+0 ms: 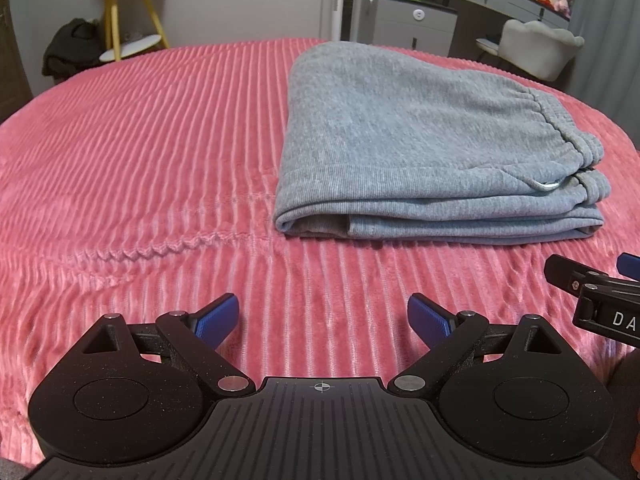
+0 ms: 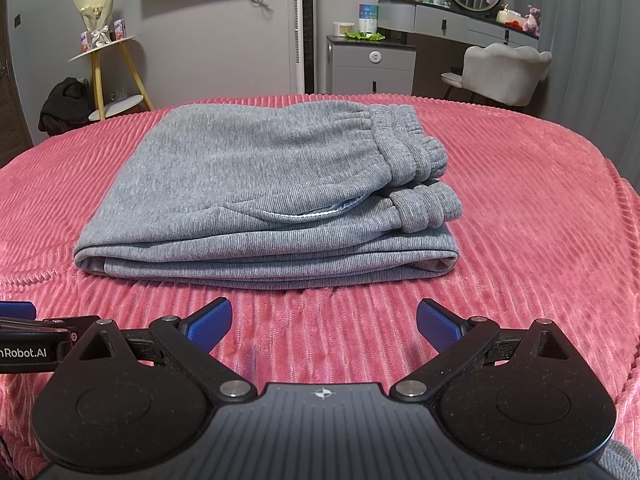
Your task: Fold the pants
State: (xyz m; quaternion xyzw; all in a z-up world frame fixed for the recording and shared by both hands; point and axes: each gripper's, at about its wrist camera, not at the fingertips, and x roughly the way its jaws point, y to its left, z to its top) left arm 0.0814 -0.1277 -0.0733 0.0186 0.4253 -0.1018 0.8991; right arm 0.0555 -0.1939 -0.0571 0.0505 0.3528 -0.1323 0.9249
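Grey ribbed-knit pants [image 2: 256, 196] lie folded into a thick, layered rectangle on the pink ribbed plush bedspread [image 2: 520, 208], straight ahead of the right gripper [image 2: 324, 322] and clear of its fingertips. The elastic waistband [image 2: 408, 148] is stacked at the far right of the bundle, with a pale pocket lining [image 2: 320, 212] showing at a slit just below it; the folded edges face the gripper.

The right gripper stands wide, its blue-padded fingers [image 2: 212, 322] splayed apart over bare bedspread and holding nothing.

From the left wrist view, the pants [image 1: 400, 132] sit ahead and to the right of the left gripper [image 1: 322, 316], which is likewise spread wide and empty above the bedspread [image 1: 140, 152]. The right gripper [image 1: 592, 280] juts in at the left one's right side, near it.

Beyond the bed stand a yellow-legged side table [image 2: 108, 52], a grey dresser [image 2: 372, 64] and a pale upholstered chair [image 2: 504, 72].
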